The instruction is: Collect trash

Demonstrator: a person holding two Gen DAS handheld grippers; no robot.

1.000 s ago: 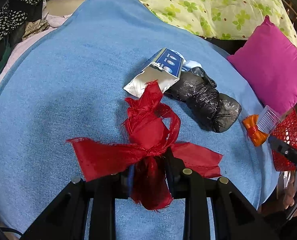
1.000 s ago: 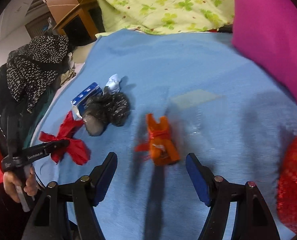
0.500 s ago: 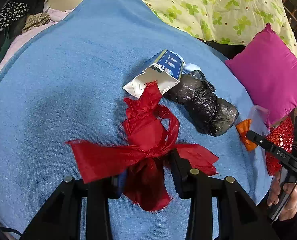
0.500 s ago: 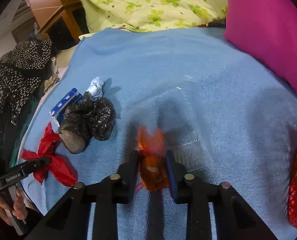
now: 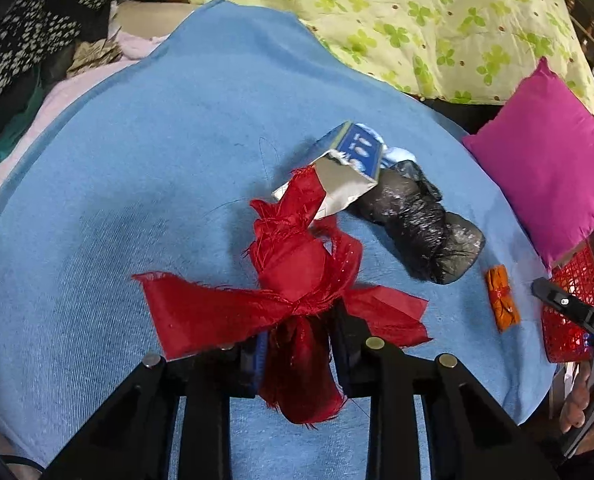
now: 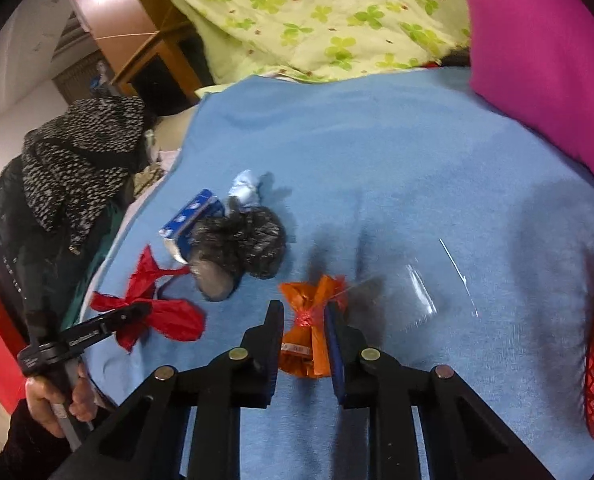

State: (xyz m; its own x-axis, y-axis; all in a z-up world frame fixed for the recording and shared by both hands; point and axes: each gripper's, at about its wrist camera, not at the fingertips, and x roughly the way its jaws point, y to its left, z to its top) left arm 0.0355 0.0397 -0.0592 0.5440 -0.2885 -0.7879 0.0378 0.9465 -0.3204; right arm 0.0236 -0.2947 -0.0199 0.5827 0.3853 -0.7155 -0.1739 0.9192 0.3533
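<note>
Orange wrapper [image 6: 311, 330] now lifted, pinched by right gripper [image 6: 304, 312]; left gripper [image 5: 297, 320] fingers still clamp red cloth scrap [image 5: 293, 276].

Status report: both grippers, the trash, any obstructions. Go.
Left gripper shut on red frayed cloth scrap. Right gripper shut on orange tied plastic wrapper. Black crumpled plastic bag lies nearby, not blocking.

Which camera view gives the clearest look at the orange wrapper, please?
The right wrist view: the orange wrapper sits large and central between the right gripper fingers. The left wrist view shows it only small, near the red basket.
</note>
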